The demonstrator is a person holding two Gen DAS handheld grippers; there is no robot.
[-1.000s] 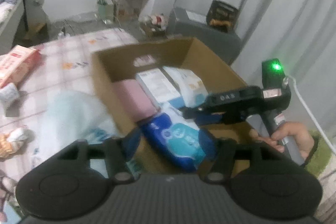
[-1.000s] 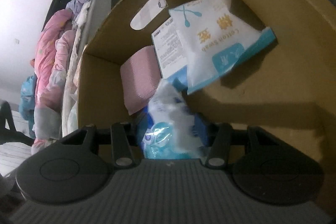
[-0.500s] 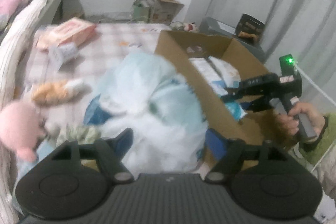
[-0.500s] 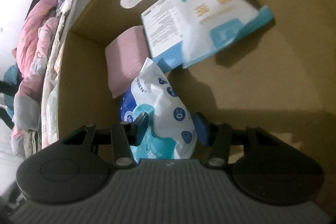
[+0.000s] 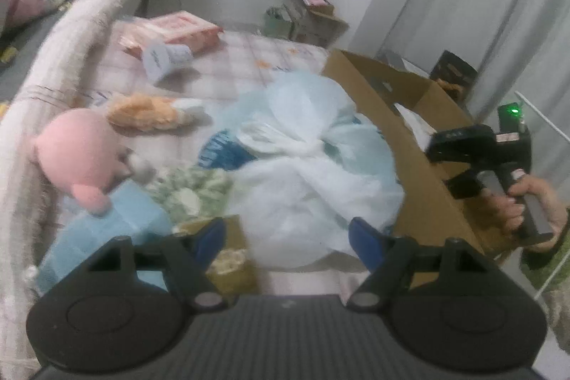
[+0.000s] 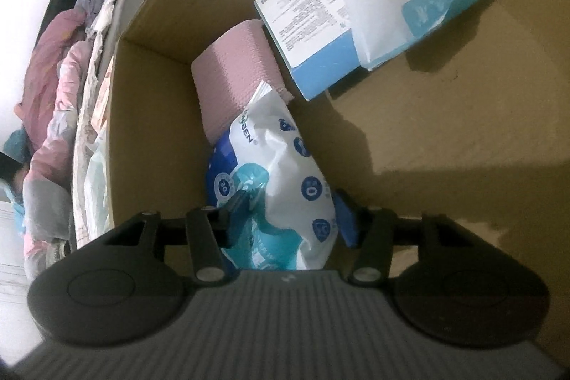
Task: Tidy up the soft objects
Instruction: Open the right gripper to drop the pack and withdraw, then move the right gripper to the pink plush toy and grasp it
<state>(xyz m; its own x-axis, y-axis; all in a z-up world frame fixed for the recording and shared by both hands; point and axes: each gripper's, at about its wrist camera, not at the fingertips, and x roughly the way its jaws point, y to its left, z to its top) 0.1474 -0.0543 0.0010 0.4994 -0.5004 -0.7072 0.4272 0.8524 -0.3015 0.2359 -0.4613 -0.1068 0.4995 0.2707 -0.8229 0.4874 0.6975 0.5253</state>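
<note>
Presently, on the checked mat: pink round plush (image 5: 76, 150), orange plush (image 5: 149, 111), pink packet (image 5: 171, 32), pale blue plastic bag (image 5: 313, 166) bulging before the spread-fingered, empty left gripper (image 5: 285, 235) and hiding part of the cardboard box (image 5: 420, 187). Inside the box: blue-and-white wipes pack (image 6: 281, 187), crinkled, between the parted fingers of the right gripper (image 6: 285, 223), against a pink roll (image 6: 237, 84) below a cotton-swab pack (image 6: 402, 2).
</note>
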